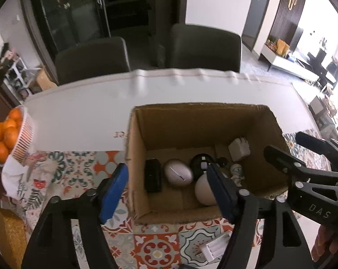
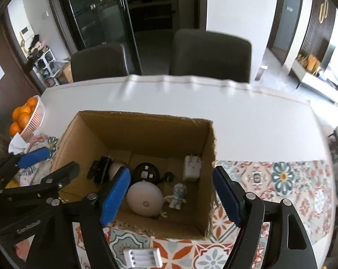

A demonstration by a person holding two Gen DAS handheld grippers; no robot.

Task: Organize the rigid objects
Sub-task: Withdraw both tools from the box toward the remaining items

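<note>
An open cardboard box (image 1: 137, 163) (image 2: 211, 157) stands on the table. Inside lie a black block (image 1: 153, 177), a silver oval mouse (image 1: 177, 176), a black round device (image 2: 145, 171), a beige dome (image 2: 145, 199), a white charger (image 2: 192, 167) and a small white figurine (image 2: 177, 196). My left gripper (image 1: 169, 192) is open and empty above the box's near-left wall. My right gripper (image 2: 171, 197) is open and empty above the box's near-right part. A white battery holder (image 2: 143, 257) (image 1: 216, 245) lies on the patterned cloth in front of the box.
A white basket of oranges (image 1: 23, 134) (image 2: 34, 116) sits at the table's left edge. Two dark chairs (image 1: 92, 60) (image 2: 210, 53) stand behind the table. A patterned cloth (image 2: 280, 179) covers the near half of the table.
</note>
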